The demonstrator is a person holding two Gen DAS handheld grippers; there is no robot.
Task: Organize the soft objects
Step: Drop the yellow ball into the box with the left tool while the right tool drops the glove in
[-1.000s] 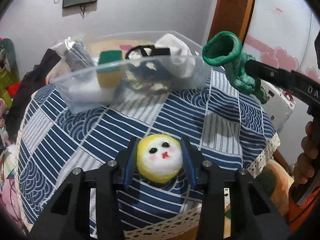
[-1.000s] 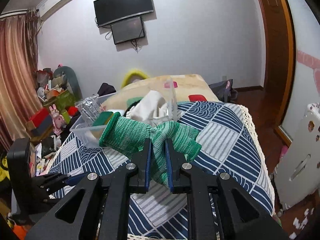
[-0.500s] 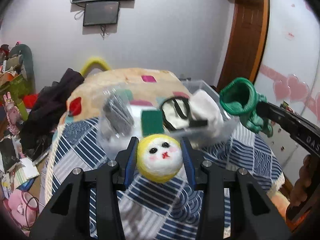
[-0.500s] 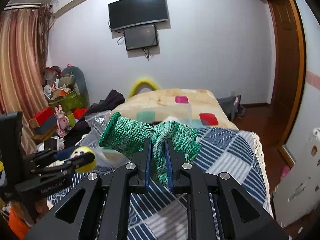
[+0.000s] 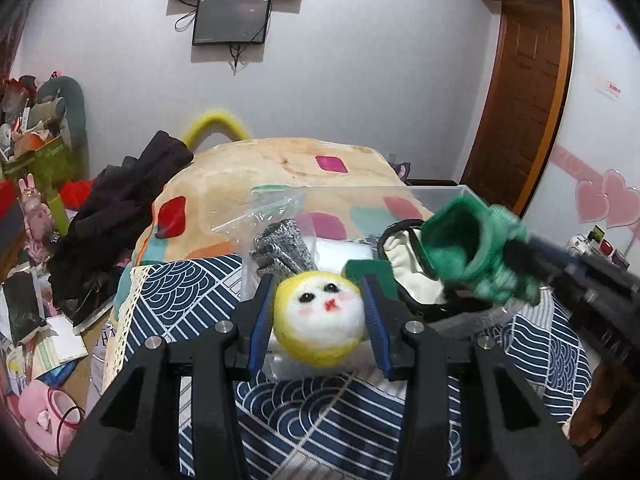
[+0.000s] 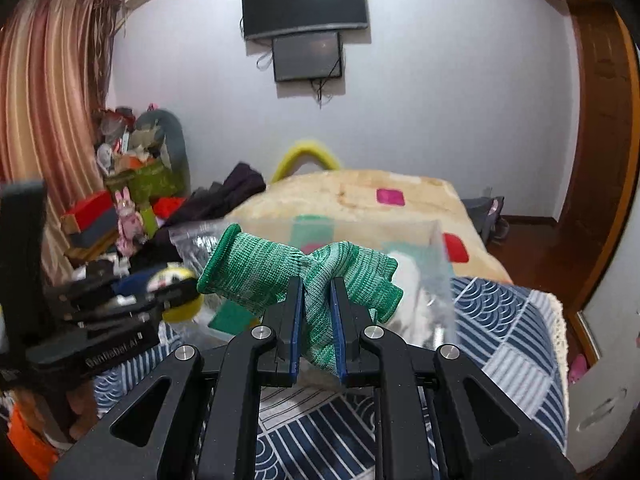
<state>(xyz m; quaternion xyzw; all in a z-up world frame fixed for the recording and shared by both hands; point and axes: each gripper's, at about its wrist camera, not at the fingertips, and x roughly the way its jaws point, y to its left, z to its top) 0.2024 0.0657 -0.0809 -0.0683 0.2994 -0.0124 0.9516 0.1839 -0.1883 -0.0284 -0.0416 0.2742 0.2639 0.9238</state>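
Note:
My left gripper [image 5: 318, 316] is shut on a yellow and white felt ball with a small face [image 5: 320, 314], held just in front of the clear plastic bin [image 5: 440, 192]. My right gripper [image 6: 316, 304] is shut on a green knit glove [image 6: 296, 272]. In the left wrist view the glove [image 5: 476, 256] hangs over the bin's right side. The ball also shows in the right wrist view [image 6: 176, 294]. The bin holds a grey knit item in a clear bag [image 5: 280, 250], a green sponge [image 5: 370, 270] and a white pouch with black trim [image 5: 404, 268].
The bin stands on a table with a blue and white patterned cloth [image 5: 340, 420]. A bed with a beige blanket [image 5: 280, 168] lies behind it. Dark clothes [image 5: 120, 208] and clutter [image 5: 36, 152] sit at left. A wooden door [image 5: 520, 100] is at right.
Both grippers have risen and moved toward the bin. The ball has come from low over the table up to the bin's near wall. The glove has moved over the bin's right side.

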